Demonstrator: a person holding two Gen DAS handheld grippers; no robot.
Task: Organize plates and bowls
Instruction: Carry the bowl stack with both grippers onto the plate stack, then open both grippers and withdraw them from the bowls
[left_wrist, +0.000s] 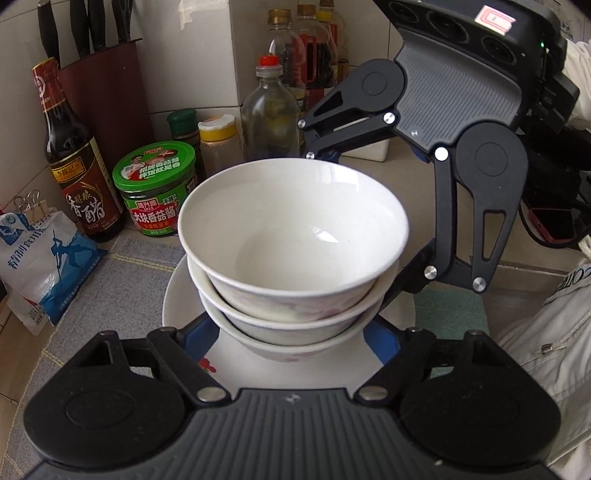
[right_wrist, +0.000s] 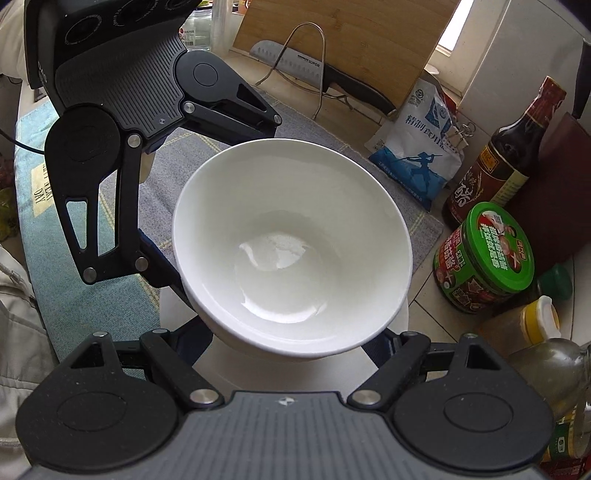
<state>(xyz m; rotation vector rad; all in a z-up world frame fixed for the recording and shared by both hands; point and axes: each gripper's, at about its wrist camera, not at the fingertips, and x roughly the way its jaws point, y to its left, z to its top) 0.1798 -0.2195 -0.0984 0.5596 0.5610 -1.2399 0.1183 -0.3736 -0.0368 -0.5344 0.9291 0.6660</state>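
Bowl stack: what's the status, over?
Left gripper and right gripper both clamped on bowl stack from opposite sides. Three bowls nested, over white plate. Mushroom sauce jar and vinegar bottle close by.

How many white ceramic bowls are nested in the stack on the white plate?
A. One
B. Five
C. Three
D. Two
C: the left wrist view shows three rims, one inside another, in the stack of white ceramic bowls standing on the white plate.

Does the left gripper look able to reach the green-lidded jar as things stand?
Probably not: the left gripper is closed around the stack of bowls, which stands between it and the green-lidded jar. It would have to let go first.
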